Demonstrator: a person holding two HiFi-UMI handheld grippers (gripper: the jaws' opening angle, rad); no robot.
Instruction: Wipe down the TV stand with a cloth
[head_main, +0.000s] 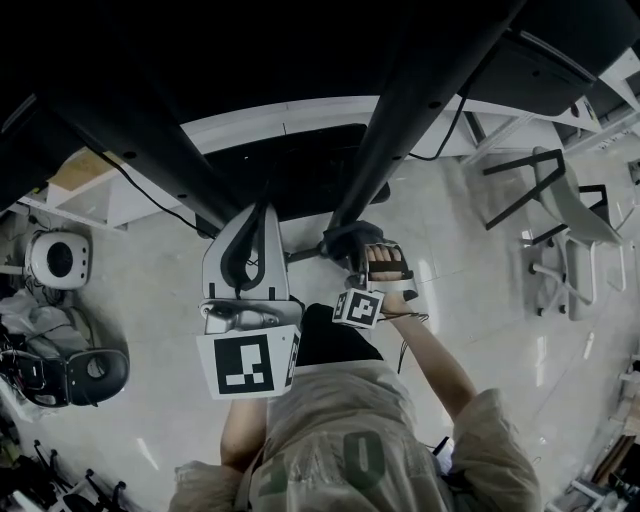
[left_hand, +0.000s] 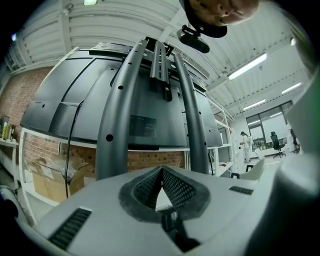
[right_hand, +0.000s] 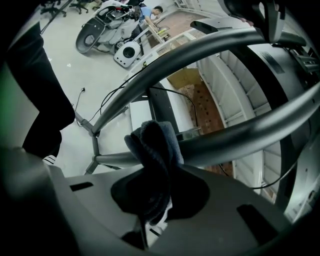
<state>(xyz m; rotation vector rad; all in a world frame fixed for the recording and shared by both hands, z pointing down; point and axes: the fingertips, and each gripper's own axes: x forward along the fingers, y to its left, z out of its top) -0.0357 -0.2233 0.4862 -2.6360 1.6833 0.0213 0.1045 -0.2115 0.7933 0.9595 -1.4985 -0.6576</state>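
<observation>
Cloth (right_hand: 152, 145), in the right tongs (right_hand: 157, 175), is lying against the TV stand's right leg (head_main: 420, 110); left tongs (left_hand: 161, 172) are hovering beside the left leg (head_main: 140, 150).

A lab-like workroom: strip lights (left_hand: 247, 66), white shelving (right_hand: 225, 85), brick wall (left_hand: 15, 102).

The cloth (right_hand: 152, 142) is soft, dark, ribbed fabric. The TV stand (right_hand: 240, 134) has tubes of smooth grey metal with a dull sheen. The left gripper (left_hand: 161, 172) has a matt plastic shell and dimpled rubber pads (left_hand: 177, 189). The floor (head_main: 500, 300) is glossy.
</observation>
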